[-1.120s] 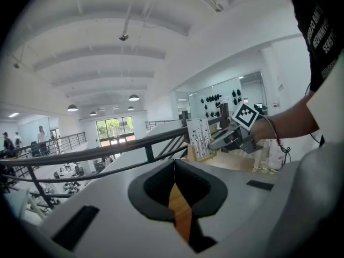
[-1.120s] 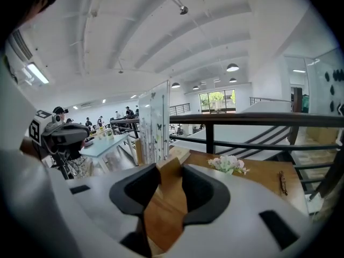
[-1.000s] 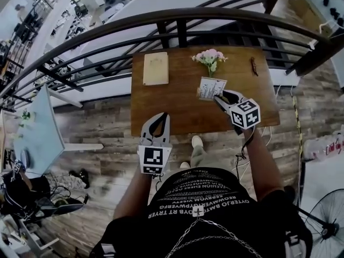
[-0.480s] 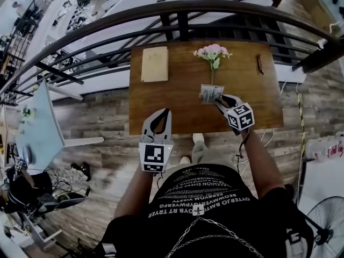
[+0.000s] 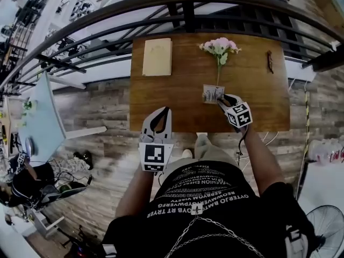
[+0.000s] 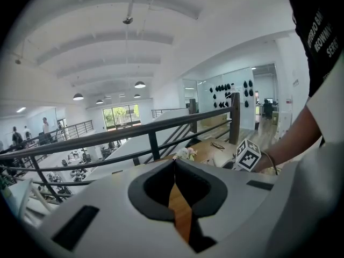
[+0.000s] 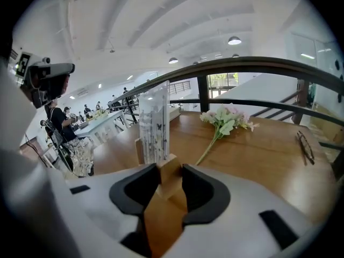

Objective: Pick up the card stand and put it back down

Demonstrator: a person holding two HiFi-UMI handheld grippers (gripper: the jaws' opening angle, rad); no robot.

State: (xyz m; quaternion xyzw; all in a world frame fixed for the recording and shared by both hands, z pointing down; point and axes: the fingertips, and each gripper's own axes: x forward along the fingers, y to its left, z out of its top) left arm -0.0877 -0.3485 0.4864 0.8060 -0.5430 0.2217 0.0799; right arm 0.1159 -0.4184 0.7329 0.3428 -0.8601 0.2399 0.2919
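The card stand [image 5: 213, 94] is a clear upright card holder [image 7: 155, 123] on a small wooden base [image 7: 167, 172]. My right gripper [image 5: 224, 100] is shut on that base, which fills the gap between the jaws in the right gripper view [image 7: 171, 168]. It holds the stand upright low over the near middle of the wooden table [image 5: 177, 101]; I cannot tell whether the base touches the top. My left gripper [image 5: 156, 117] hangs at the table's near edge with its jaws shut and nothing in them [image 6: 173, 164].
A sprig of pink flowers [image 5: 220, 47] lies just beyond the stand. A tan notebook [image 5: 157, 57] is at the far left of the table and a pair of glasses [image 5: 270, 61] at the far right. A dark railing [image 5: 183, 1] runs behind the table.
My right gripper has sunk toward the tabletop with the card stand still in it. The left gripper has dropped slightly and stays shut.
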